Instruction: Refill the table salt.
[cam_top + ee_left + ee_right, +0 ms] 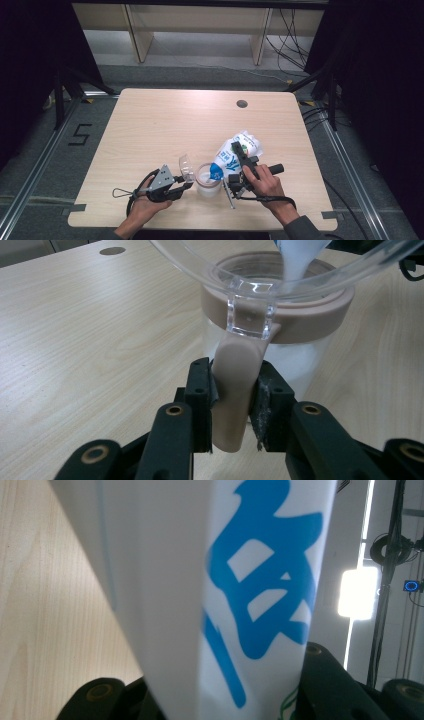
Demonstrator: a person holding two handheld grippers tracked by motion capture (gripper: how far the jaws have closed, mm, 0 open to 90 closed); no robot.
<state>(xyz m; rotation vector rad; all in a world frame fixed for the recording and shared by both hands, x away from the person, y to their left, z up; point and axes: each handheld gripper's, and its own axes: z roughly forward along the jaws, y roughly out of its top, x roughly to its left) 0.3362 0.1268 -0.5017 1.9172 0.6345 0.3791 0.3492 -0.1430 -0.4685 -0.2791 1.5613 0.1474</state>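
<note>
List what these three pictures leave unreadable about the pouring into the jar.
- White bag with blue print, right gripper view: it blocks the right gripper's jaws, and its print is cropped and blurred.
- Clear jar with a pinkish-tan collar, left gripper view: the tilted clear lid and the top edge cut off its inside, hiding the fill level.
- Small clear object beside the left gripper, high view: too small to identify.

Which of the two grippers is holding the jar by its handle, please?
The left gripper: its jaws clamp the jar's pinkish handle. The right gripper instead grips the white-and-blue bag, tilted with its low end over the jar.
</note>
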